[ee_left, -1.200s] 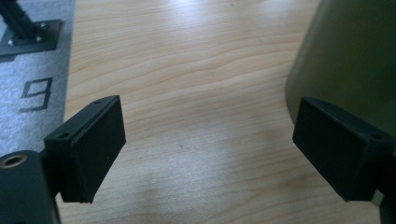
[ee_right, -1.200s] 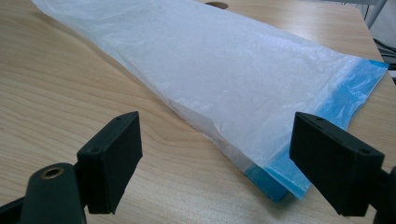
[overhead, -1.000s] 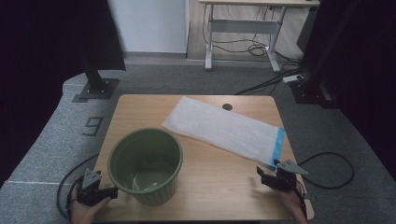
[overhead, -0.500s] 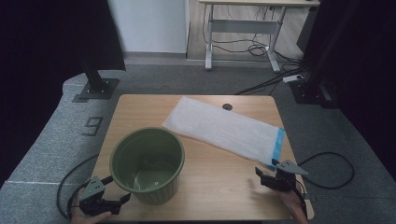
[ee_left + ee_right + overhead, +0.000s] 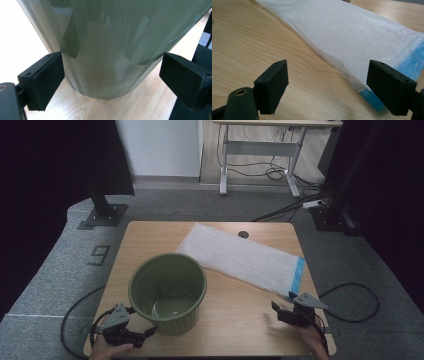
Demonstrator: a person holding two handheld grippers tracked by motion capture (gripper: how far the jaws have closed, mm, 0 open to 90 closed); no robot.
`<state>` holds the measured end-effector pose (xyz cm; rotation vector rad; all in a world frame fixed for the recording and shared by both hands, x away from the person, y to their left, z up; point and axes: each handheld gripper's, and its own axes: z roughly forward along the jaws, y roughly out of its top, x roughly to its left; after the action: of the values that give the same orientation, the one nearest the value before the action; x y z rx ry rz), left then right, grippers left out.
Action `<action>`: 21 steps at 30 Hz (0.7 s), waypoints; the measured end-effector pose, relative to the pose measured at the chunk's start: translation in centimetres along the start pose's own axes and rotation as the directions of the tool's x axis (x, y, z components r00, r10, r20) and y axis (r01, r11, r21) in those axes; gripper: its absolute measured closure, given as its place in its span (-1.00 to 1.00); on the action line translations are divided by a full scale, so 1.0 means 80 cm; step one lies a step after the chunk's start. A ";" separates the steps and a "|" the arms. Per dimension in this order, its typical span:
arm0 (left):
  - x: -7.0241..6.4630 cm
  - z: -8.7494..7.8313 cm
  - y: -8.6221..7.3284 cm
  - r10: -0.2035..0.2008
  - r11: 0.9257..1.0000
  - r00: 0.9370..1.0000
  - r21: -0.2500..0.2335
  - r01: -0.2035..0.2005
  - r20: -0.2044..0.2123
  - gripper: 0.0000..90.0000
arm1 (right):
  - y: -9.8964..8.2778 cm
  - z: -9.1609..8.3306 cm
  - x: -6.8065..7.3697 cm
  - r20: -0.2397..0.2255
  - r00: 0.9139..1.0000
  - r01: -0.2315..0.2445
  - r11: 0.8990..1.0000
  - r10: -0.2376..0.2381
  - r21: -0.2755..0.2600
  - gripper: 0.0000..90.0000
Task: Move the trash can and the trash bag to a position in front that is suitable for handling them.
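Left gripper (image 5: pixel 110 75): my jaws spread around the green pot (image 5: pixel 112 45), possibly touching.
Right gripper (image 5: pixel 329 87): jaws apart, facing the plastic bag (image 5: pixel 352 32).

My left gripper (image 5: pixel 131 332) sits at the table's (image 5: pixel 235 320) near left edge, against the pot (image 5: pixel 168 292). The bag (image 5: pixel 240 257) lies behind and right, my right gripper (image 5: pixel 290 312) before its corner.

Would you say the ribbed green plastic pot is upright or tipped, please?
Upright: the ribbed green plastic pot rests base-down on the wooden table, mouth facing up.
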<state>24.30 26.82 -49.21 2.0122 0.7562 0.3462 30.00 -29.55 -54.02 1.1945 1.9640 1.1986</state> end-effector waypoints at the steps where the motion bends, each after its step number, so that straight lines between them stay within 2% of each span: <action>1: -0.001 0.004 0.003 0.002 1.000 1.000 0.000 -0.002 0.004 -0.86 | 0.000 0.000 0.000 0.004 1.000 0.002 1.000 -0.002 0.001 -0.62; 3: -0.001 0.010 0.007 0.010 1.000 1.000 0.005 -0.010 0.011 -0.84 | 0.001 0.000 0.002 0.028 1.000 0.009 1.000 -0.009 -0.009 -0.62; 8: -0.002 0.030 0.021 0.017 1.000 0.999 0.013 -0.017 0.028 -0.84 | 0.004 -0.001 0.003 0.032 0.999 0.008 1.000 -0.008 -0.025 -0.60; 15: -0.005 0.066 0.047 0.047 0.998 0.998 0.039 -0.048 0.040 -0.84 | 0.002 -0.001 0.004 0.041 0.999 0.001 1.000 0.000 -0.012 -0.59; 16: -0.005 0.066 0.047 0.047 0.998 0.998 0.039 -0.048 0.040 -0.83 | 0.002 -0.001 0.004 0.041 0.999 0.001 1.000 0.000 -0.012 -0.59; 21: -0.008 0.094 0.067 0.049 0.997 0.997 0.055 -0.053 0.059 -0.82 | 0.001 0.000 0.004 0.047 0.999 0.002 1.000 -0.002 -0.001 -0.57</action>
<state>29.68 19.35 -48.64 2.0889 0.6865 0.2976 29.92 -29.26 -53.99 1.2092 1.9297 1.1601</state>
